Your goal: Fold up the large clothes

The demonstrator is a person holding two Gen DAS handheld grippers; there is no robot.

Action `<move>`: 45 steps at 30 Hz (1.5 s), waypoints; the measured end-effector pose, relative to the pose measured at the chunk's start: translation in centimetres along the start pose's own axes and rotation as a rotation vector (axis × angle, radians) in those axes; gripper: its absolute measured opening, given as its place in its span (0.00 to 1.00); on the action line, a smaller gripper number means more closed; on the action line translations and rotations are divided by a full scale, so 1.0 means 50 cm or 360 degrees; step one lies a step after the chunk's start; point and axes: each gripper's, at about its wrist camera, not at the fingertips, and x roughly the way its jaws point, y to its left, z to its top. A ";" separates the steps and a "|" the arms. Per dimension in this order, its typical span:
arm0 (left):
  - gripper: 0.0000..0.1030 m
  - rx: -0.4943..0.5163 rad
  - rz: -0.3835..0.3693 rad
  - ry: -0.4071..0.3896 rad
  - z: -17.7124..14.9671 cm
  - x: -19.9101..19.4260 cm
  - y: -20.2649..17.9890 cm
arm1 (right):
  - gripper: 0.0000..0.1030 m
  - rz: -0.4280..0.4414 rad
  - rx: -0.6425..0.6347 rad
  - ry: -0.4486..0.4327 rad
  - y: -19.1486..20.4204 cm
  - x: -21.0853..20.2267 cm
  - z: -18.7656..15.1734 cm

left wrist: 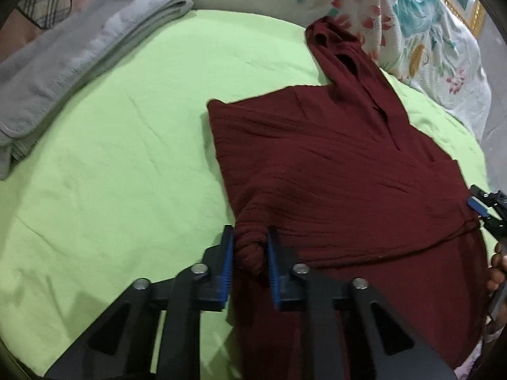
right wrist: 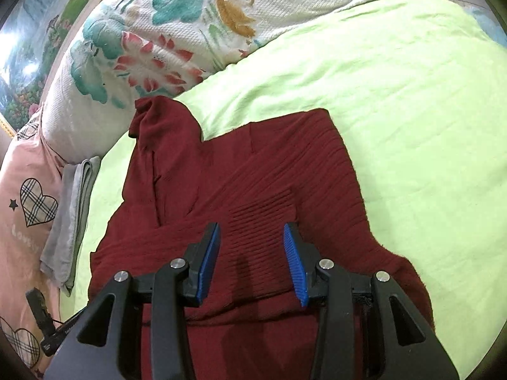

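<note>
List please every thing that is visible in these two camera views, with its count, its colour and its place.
Garment: one, dark red, spread partly folded on the bed sheet.
Bed sheet: one, light green, under the garment.
Folded towel: one, grey, on the sheet's far left edge in the left wrist view.
Floral cover: one, white with teal and red flowers, beyond the garment.
Pink fabric: one, pink with plaid hearts, beside the towel.
Left gripper: one, black with blue pads, closed on a bunched garment edge.
Right gripper: one, black with blue pads, open above the garment.
</note>
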 end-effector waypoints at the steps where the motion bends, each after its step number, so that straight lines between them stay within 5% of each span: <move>1: 0.16 -0.0009 0.0003 0.0000 -0.003 -0.002 0.006 | 0.41 0.0035 -0.0016 0.0019 0.005 0.004 -0.002; 5: 0.16 -0.0109 -0.0002 -0.0001 -0.015 -0.008 0.043 | 0.42 0.0090 -0.0090 0.0155 0.027 0.038 -0.021; 10: 0.16 -0.0123 0.0016 0.0000 -0.009 -0.032 0.062 | 0.43 0.0118 -0.0056 0.0152 0.022 0.035 -0.024; 13: 0.16 -0.0140 -0.0124 -0.0019 -0.001 -0.068 0.056 | 0.45 0.0125 -0.0077 0.0134 0.028 0.023 -0.022; 18: 0.24 -0.0036 -0.0317 -0.0071 0.038 -0.079 -0.015 | 0.48 0.0157 -0.0084 0.0134 0.046 0.027 -0.018; 23: 0.39 0.0017 -0.0264 0.0047 0.056 -0.009 -0.063 | 0.50 0.0231 -0.0128 0.0129 0.078 0.042 -0.005; 24: 0.39 0.0013 -0.0257 0.0080 0.057 0.008 -0.063 | 0.58 0.0276 -0.0114 0.0115 0.079 0.043 -0.002; 25: 0.40 0.0010 -0.0248 0.0114 0.055 0.026 -0.060 | 0.77 0.0363 -0.0060 0.0107 0.075 0.048 0.002; 27: 0.39 0.0020 -0.0240 0.0120 0.050 0.038 -0.059 | 0.93 0.0520 0.0068 0.0115 0.069 0.060 0.009; 30: 0.43 0.0024 -0.0257 0.0108 0.055 0.029 -0.062 | 0.96 0.0375 0.0032 0.0253 0.100 0.088 0.017; 33: 0.43 0.0011 -0.0265 0.0074 0.088 0.018 -0.065 | 0.96 0.0436 -0.0070 0.0233 0.128 0.100 0.034; 36: 0.44 0.0015 -0.0249 0.0035 0.140 0.017 -0.073 | 0.90 0.0450 -0.0124 0.0224 0.151 0.117 0.077; 38: 0.47 0.0017 -0.0218 0.0004 0.186 0.023 -0.078 | 0.74 0.0418 -0.0181 0.0193 0.166 0.129 0.112; 40: 0.47 0.0029 -0.0188 -0.0029 0.234 0.040 -0.087 | 0.43 0.0407 -0.0330 0.0222 0.197 0.158 0.157; 42: 0.47 0.0033 -0.0154 -0.0036 0.289 0.072 -0.095 | 0.22 0.0302 -0.0459 0.0211 0.225 0.188 0.194; 44: 0.47 0.0026 -0.0167 -0.0026 0.338 0.110 -0.104 | 0.22 0.0149 -0.0581 0.0220 0.252 0.235 0.235; 45: 0.47 0.0028 -0.0168 -0.0020 0.369 0.135 -0.111 | 0.22 0.0178 -0.0597 0.0228 0.256 0.252 0.251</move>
